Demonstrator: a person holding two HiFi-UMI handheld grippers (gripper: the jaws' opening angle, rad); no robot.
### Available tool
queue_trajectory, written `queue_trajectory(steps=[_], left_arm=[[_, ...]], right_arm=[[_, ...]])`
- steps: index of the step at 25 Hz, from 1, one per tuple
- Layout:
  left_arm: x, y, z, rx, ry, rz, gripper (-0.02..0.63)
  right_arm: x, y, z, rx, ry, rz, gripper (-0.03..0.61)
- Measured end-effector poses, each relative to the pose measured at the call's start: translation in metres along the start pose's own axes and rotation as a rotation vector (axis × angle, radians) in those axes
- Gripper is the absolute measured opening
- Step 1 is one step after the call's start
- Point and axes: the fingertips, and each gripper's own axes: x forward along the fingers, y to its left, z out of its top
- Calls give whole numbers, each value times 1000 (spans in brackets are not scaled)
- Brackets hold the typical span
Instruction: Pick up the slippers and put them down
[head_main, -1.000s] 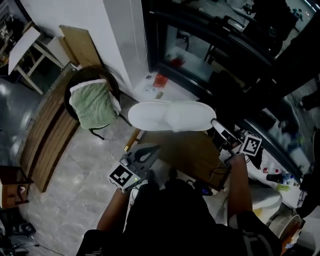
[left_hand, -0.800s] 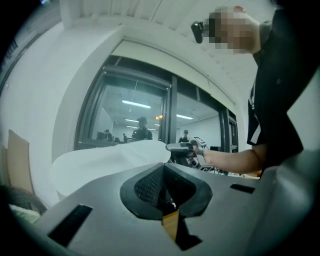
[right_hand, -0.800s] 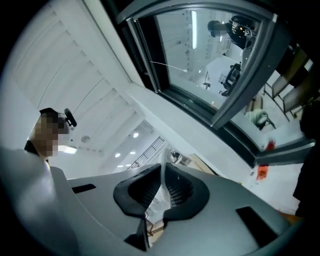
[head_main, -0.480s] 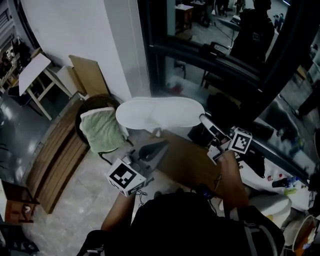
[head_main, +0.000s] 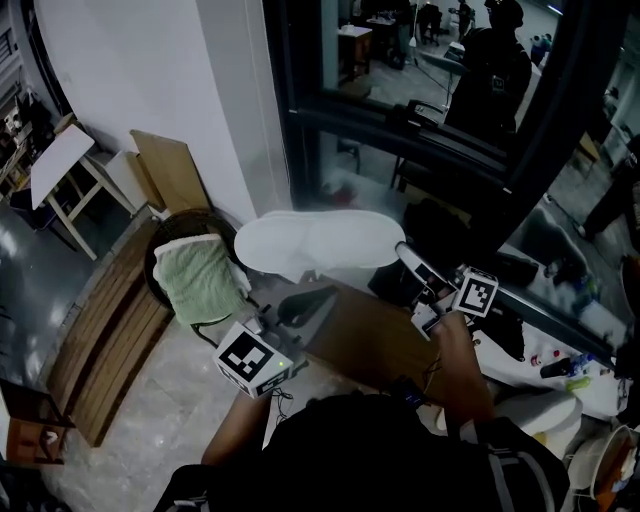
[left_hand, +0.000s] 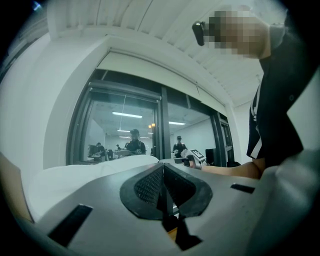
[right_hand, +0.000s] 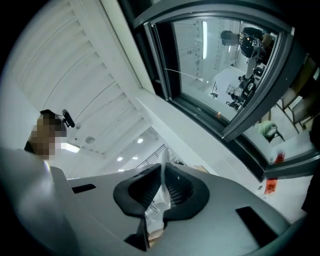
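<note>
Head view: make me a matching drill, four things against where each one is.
1 slippers
2 green towel
3 wooden board
4 white table

A leaning on the wall
B draped over a dark chair
C at the picture's far left
D held up in the right gripper

Pairs: 1-D, 2-B, 3-A, 4-C.

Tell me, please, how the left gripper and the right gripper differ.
The right gripper is shut on the edge of the white slipper; the left gripper is shut on nothing visible. In the head view, the right gripper is at the slipper's right end, the left gripper below its middle. Both are shut.
</note>
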Motion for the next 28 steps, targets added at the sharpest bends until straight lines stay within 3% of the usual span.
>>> queue_trajectory(steps=[9,14,19,23,28], left_arm=[[11,9,-31,-79,35,-19,14],[18,11,-68,-186,87,16,14],[25,-1,-150,-336,170,11,14],[30,5,-224,-416,193,24,14],[28,-9,-314,-522,247,44,14]], right_arm=[[-14,-27,-7,27,3,-78,41],[-35,-65,-27,118,21,-131,41],[-66,-121,-80,221,95,-212,43],[-76,-179,-117,275,130,-220,42],[-98,-231,-181,330,250,-267,43]])
